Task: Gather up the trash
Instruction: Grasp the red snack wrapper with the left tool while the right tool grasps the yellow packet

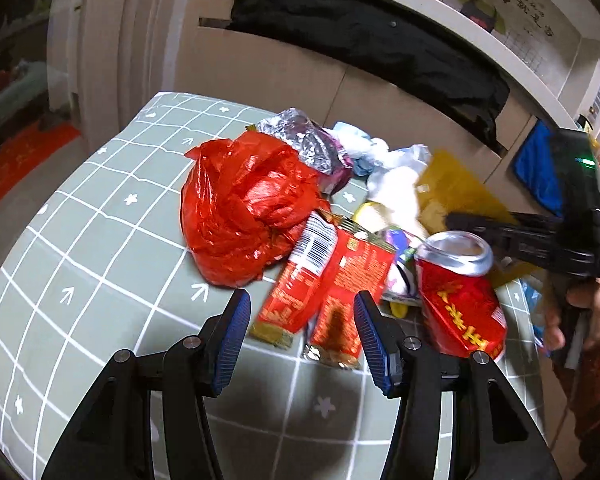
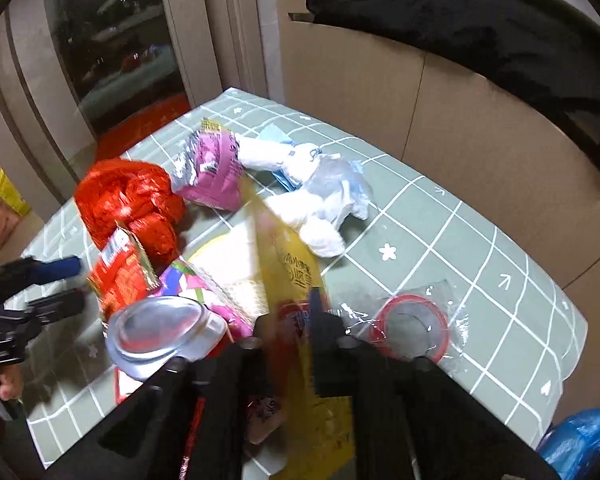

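Trash lies heaped on a green grid tablecloth: a crumpled red plastic bag, red snack wrappers, a crushed red can, a purple foil packet and white crumpled plastic. My left gripper is open, its blue pads on either side of the near ends of the snack wrappers, not pressing them. My right gripper is shut on a yellow plastic bag that runs between its fingers. The can sits just left of it.
A clear packet with a red ring lies right of the right gripper. Cardboard boxes with a black garment stand against the table's far edge. A blue bag lies off the table's near right corner. A hand holds the right gripper.
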Demonstrator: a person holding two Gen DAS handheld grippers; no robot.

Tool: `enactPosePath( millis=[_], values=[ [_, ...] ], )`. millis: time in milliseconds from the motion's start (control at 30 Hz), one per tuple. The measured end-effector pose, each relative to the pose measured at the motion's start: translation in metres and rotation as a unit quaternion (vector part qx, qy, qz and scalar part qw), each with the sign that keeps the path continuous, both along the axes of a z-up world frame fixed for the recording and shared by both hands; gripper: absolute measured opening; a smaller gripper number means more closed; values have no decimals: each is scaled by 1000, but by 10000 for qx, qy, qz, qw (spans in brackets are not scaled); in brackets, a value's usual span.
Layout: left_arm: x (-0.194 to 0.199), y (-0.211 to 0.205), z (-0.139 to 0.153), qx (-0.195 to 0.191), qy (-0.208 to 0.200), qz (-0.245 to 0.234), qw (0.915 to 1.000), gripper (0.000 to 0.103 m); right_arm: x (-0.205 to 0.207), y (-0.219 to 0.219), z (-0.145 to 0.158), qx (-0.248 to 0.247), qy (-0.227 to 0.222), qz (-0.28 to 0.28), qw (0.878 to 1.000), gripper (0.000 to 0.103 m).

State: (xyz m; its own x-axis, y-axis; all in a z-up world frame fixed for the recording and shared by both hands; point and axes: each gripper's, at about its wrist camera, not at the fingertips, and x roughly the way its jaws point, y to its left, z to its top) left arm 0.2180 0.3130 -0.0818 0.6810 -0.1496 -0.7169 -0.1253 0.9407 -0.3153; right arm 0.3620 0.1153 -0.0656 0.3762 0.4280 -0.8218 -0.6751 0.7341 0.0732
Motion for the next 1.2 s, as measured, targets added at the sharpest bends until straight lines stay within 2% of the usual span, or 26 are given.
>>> enactPosePath(
  millis=[100,300,400,467,533,567,733,800,933,1000,1200],
  values=[
    [9,8,-3,-70,34,83,9999,54,-7,-14,14,279,-22,-40,9996,3],
    [20,13,-16,-553,235,104,9981,54,-31,-60,41,677,-24,-338,9971,3],
    [22,6,-21,-517,312,59,9982,54,-44,-84,44,775,7,-548,9955,3],
    [22,-2,-19,-430,301,39,9986,48,-53,-99,40,778,47,-666,9947,3],
    [22,-7,-16,-526,289,-25,9982,34,-56,-105,34,803,156,-670,9944,3],
    [22,-9,-13,-594,243,-73,9979,30,-59,-108,31,816,201,-654,9943,3],
    [15,-29,11,-550,-100,-293,9980,21,-69,-105,27,876,172,-419,9951,3],
    [17,-38,18,-505,-152,-378,9979,21,-70,-103,27,919,141,-369,9950,6],
    [30,-45,16,-408,-23,-279,9988,21,-58,-93,25,932,104,-397,9948,8],
    [38,-46,12,-398,109,-178,9990,21,-49,-86,20,825,106,-436,9956,19],
    [43,-48,8,-139,148,-72,9998,21,-18,-64,-3,523,280,-555,9967,19]
  ],
)
